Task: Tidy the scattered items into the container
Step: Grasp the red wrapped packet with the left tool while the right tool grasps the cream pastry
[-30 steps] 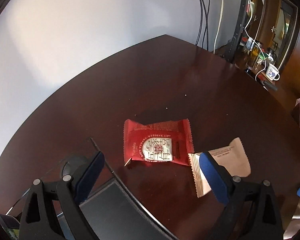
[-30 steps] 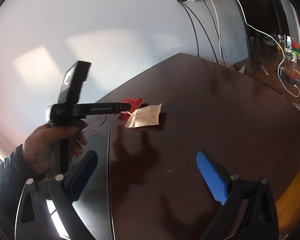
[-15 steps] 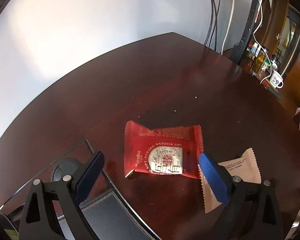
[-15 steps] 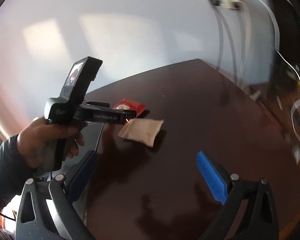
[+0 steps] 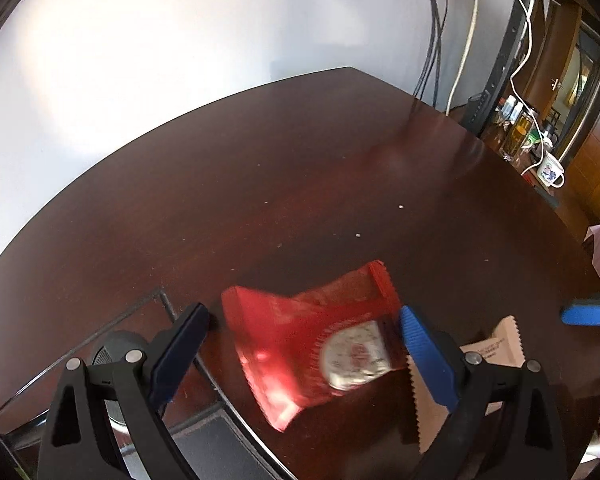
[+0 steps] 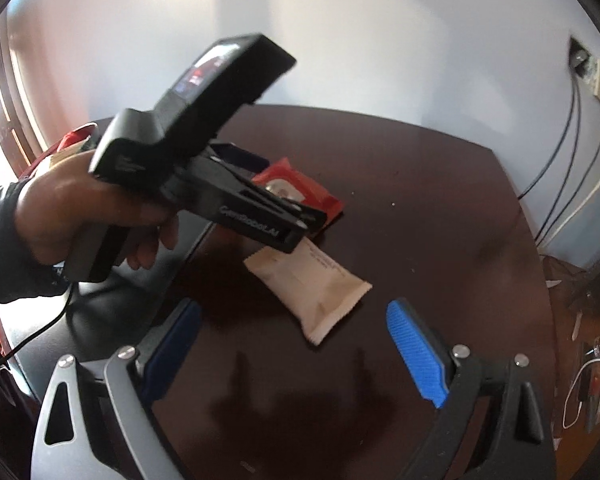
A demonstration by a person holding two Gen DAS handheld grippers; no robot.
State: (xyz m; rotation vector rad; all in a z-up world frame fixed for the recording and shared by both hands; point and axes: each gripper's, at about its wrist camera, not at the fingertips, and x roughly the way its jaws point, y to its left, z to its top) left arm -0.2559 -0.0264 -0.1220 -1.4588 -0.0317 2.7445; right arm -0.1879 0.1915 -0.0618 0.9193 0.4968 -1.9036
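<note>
**Two packets waiting on the table, nothing visibly binned**

Both scattered items are lying outside the container. The red snack packet is sitting on the dark wooden table, right between the spread fingers of the left gripper, whose pads are not pressing on it. The beige packet is lying just beside it, ahead of the right gripper; those jaws have just been closing a little yet are standing wide, with nothing between them. Judging from this, both pickups and both drops are remaining.

The left wrist view is showing the black wire-rimmed container just beside the red packet; its contents are hard to tell. The right wrist view is showing instead the person's hand gripping the left tool's handle, and the beige packet whole.
</note>
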